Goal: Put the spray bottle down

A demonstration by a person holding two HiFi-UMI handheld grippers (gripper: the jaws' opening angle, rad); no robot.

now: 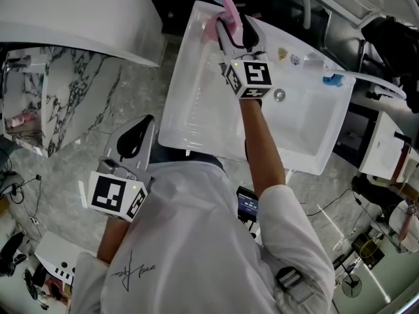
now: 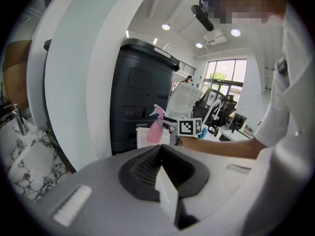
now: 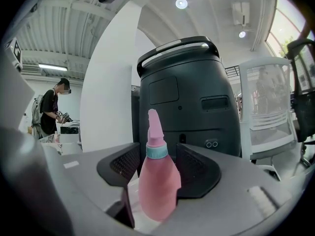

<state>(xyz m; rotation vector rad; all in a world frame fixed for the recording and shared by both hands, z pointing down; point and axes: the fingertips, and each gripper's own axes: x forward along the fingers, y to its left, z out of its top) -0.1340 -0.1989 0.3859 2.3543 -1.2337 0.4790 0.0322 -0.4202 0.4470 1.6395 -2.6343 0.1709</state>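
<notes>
At the far left corner of the white sink (image 1: 196, 90), as the head view shows it, the pink spray bottle (image 1: 230, 8) stands upright on its base, its pale teal collar and pink nozzle uppermost. Around it sits the right gripper (image 1: 230, 28), reaching level across the sink from the near side. In the right gripper view the jaws are spread wide with the bottle between them: the left pad stands clear of the bottle's side, while the right pad lies just against its shoulder without squeezing it. Beyond the sink, behind the bottle, rises a dark grey unit (image 3: 187, 97) with a handle on top. On the near side of the sink, off its left corner, the left gripper (image 1: 134, 139) hangs tilted downward; its jaws are pressed together with nothing between them. From there its camera sees the bottle well away at the sink's far end.
</notes>
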